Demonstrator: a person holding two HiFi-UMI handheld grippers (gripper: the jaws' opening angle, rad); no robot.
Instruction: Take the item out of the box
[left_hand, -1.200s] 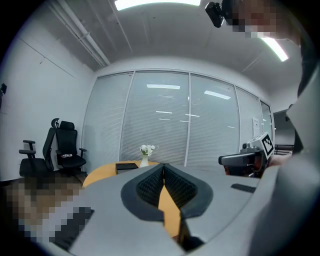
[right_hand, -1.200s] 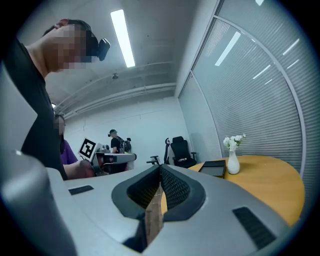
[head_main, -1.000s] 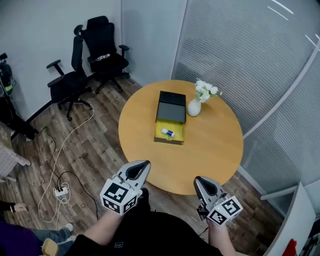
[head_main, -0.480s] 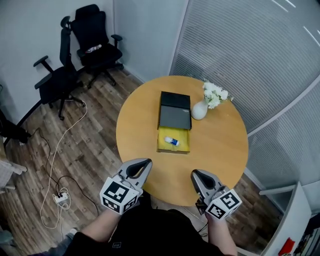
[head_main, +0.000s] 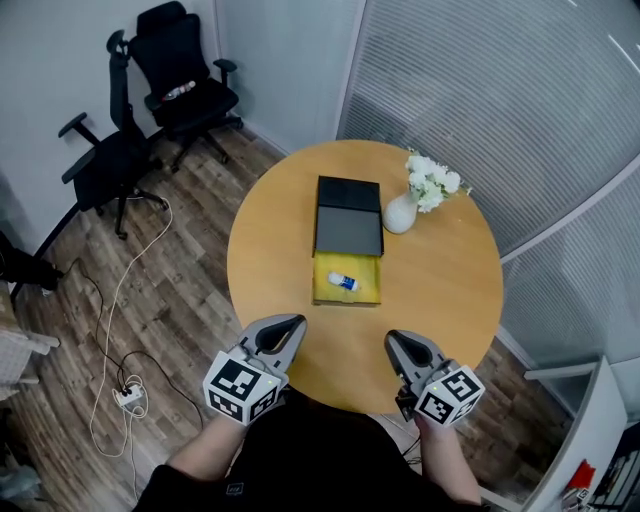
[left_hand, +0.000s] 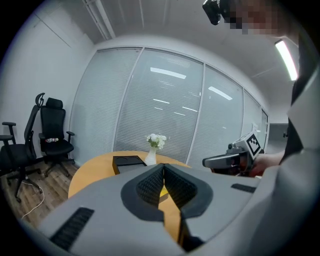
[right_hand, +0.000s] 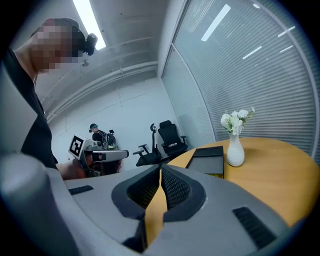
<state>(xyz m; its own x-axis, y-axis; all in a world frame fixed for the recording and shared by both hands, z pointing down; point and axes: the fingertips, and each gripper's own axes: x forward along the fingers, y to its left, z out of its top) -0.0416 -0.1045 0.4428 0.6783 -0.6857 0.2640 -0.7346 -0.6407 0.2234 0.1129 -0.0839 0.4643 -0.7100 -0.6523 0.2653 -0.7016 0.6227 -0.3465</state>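
Likely light and slick, the little bottle (head_main: 343, 283) in the far box (head_main: 321, 283) wants pinching across its middle — my left gripper (head_main: 289, 323) and right gripper (head_main: 392, 341) are closed, empty.

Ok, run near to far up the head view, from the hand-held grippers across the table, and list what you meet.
Level with each other, left hand-held gripper and right hand-held gripper → yellow drawer holding the white-and-blue item → dark box → far rim of the table.

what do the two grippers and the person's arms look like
Both the left gripper and right gripper are pale grey tapering shells with black ribbed pads inside. Each carries a white cube printed with black square markers. The person wears a black top.
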